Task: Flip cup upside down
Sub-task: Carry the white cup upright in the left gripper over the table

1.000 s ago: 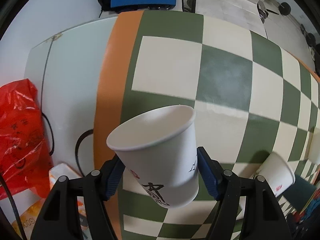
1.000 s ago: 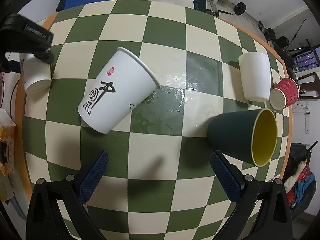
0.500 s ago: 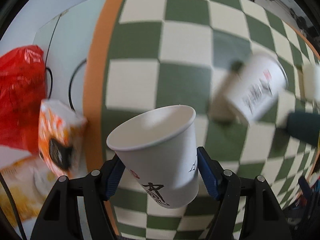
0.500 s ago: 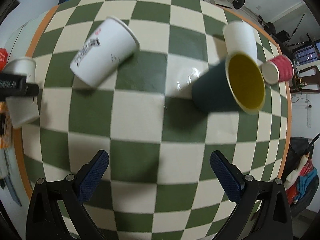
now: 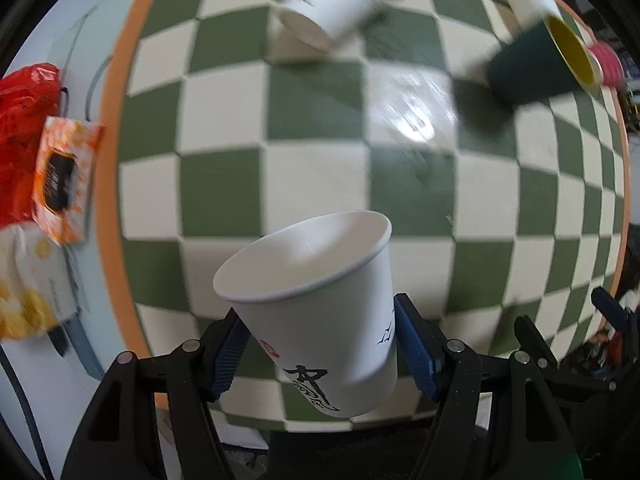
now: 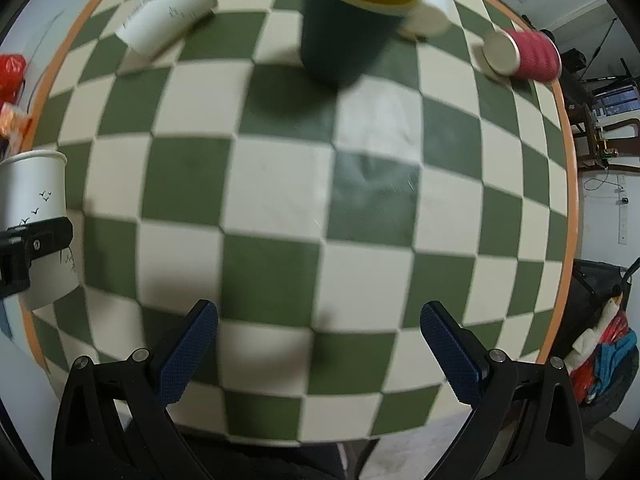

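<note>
My left gripper (image 5: 320,354) is shut on a white paper cup (image 5: 320,312) with black characters, held mouth-up and tilted above the near left part of the checkered table (image 5: 320,152). The same cup (image 6: 38,216) shows at the left edge of the right wrist view, gripped by the left gripper. My right gripper (image 6: 318,348) is open and empty above the table's near edge.
A second white printed cup (image 5: 340,0) (image 6: 164,10) lies on its side at the far left. A dark green cup with a yellow inside (image 6: 352,24) (image 5: 536,64), a plain white cup (image 6: 430,4) and a pink cup (image 6: 524,56) lie at the far side. A red bag (image 5: 20,108) and orange packet (image 5: 64,180) sit left of the table.
Both grippers have pulled back and up toward the near edge, so more of the table shows. The left gripper still holds its cup the same way. The right stays open.
</note>
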A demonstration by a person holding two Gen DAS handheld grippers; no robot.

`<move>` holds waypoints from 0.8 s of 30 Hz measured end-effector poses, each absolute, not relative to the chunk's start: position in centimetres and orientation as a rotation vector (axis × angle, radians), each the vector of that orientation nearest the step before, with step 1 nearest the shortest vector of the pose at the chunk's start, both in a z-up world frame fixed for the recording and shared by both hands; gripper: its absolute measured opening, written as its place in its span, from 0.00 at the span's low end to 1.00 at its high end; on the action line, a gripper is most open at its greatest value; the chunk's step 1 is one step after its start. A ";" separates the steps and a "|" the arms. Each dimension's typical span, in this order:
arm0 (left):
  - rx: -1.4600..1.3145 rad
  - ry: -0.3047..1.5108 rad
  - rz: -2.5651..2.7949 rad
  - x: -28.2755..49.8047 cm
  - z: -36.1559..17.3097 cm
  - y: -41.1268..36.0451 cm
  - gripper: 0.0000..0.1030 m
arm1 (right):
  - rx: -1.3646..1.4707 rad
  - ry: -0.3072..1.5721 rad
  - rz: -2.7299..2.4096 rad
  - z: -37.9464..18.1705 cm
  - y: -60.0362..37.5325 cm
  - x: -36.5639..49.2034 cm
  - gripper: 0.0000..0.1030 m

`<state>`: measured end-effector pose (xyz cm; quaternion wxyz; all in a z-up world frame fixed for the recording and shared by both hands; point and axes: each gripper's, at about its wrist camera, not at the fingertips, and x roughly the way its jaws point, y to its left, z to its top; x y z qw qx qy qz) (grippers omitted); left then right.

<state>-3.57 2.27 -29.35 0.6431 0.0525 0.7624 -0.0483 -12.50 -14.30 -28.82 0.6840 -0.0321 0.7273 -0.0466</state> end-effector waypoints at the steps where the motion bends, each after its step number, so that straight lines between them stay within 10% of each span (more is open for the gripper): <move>1: 0.120 1.745 -0.117 -4.8 -29.3 1.8 0.66 | -0.072 1.637 -0.104 -29.0 -14.9 -13.2 1.00; 24: 0.265 1.830 -0.205 -23.1 -30.9 -8.5 0.66 | -0.052 1.718 -0.127 -32.4 -22.7 -20.6 1.00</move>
